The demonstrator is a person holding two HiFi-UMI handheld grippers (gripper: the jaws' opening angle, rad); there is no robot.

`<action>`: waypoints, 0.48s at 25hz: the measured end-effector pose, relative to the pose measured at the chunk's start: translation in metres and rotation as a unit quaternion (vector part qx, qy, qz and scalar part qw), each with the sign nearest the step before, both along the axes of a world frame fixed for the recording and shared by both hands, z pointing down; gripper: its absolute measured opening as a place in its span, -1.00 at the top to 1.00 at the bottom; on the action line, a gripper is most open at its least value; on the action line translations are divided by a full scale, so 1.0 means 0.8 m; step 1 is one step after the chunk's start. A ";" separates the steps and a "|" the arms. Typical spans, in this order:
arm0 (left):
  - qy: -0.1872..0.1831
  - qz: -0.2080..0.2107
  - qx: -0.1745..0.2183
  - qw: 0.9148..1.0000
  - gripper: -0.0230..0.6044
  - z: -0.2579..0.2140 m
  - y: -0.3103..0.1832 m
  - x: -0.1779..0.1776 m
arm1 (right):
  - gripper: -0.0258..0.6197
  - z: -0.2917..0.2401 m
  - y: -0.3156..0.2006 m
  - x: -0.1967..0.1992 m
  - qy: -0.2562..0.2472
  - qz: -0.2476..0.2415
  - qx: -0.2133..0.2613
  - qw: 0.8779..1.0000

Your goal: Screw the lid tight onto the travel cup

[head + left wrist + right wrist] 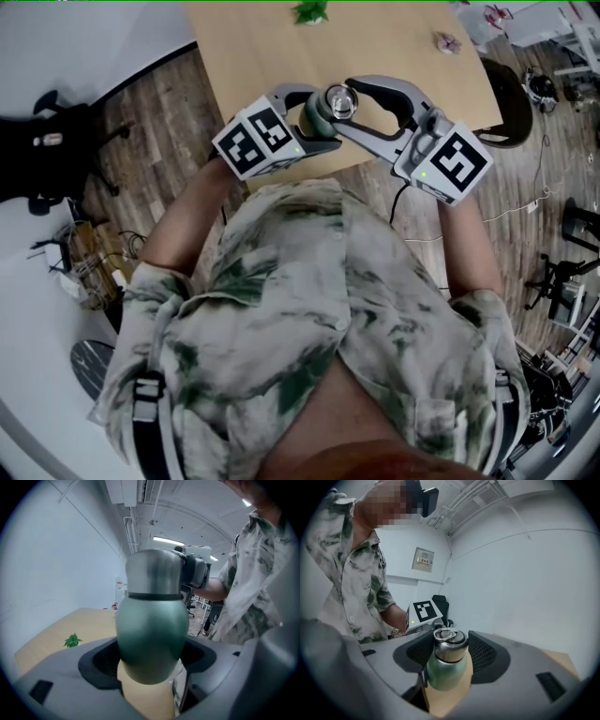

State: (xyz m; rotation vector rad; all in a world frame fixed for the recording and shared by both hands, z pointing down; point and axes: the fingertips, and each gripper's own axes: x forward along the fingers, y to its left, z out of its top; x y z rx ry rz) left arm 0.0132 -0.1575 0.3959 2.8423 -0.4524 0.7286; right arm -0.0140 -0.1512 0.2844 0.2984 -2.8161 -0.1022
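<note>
The pale wooden counter [253, 56] is partly hidden by arms [178, 234]. Over its near edge the green metal travel cup [150, 625] is clamped round its body by the left tool [150, 662], base unseen. Its round steel lid [450, 645] is gripped by the right tool [450, 654].

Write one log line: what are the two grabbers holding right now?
left gripper: clamped on cup | right gripper: clamped on lid | lid: sitting on cup
</note>
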 end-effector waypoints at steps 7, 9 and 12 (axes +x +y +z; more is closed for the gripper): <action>-0.007 -0.048 0.001 0.999 -0.27 0.005 -0.015 -0.001 | 0.15 0.006 -0.013 0.000 -0.003 0.080 0.000 0.997; -0.012 -0.057 0.001 0.998 -0.27 0.006 -0.019 -0.001 | 0.15 0.008 -0.017 0.001 -0.002 0.100 -0.002 0.995; -0.014 -0.056 0.001 0.998 -0.27 0.007 -0.020 0.000 | 0.15 0.009 -0.018 0.002 -0.002 0.107 -0.001 0.994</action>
